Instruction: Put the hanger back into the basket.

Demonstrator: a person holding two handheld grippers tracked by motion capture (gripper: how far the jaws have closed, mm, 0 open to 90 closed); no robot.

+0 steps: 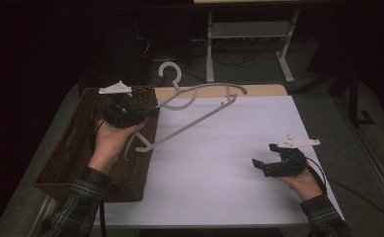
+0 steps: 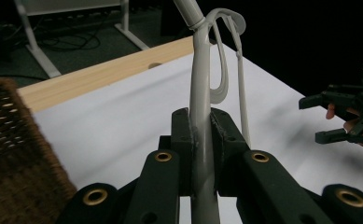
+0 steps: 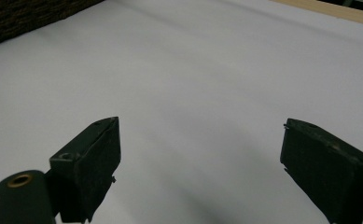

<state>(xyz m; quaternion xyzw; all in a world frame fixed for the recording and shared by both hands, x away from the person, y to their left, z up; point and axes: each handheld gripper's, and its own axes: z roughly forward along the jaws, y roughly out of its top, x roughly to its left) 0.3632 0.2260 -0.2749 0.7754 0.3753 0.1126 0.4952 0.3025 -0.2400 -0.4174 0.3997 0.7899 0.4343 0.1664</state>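
Observation:
A grey plastic clothes hanger (image 1: 194, 122) hangs tilted over the table's left half, its hook (image 1: 170, 74) pointing away from me. My left gripper (image 1: 151, 113) is shut on one of its bars, above the basket's right rim. In the left gripper view the two jaws (image 2: 200, 135) clamp the grey bar (image 2: 200, 70), and the rest of the hanger runs up beyond them. My right gripper (image 1: 264, 155) rests low at the table's right front, open, with nothing between its fingers (image 3: 200, 144). It also appears at the far right of the left gripper view (image 2: 314, 120).
A brown wicker basket (image 1: 130, 168) stands along the table's left side (image 2: 11, 154). A white sheet (image 1: 219, 173) covers the tabletop, with a wooden strip (image 1: 258, 90) bare at the far edge. Metal table legs (image 1: 210, 54) and cables lie on the floor beyond.

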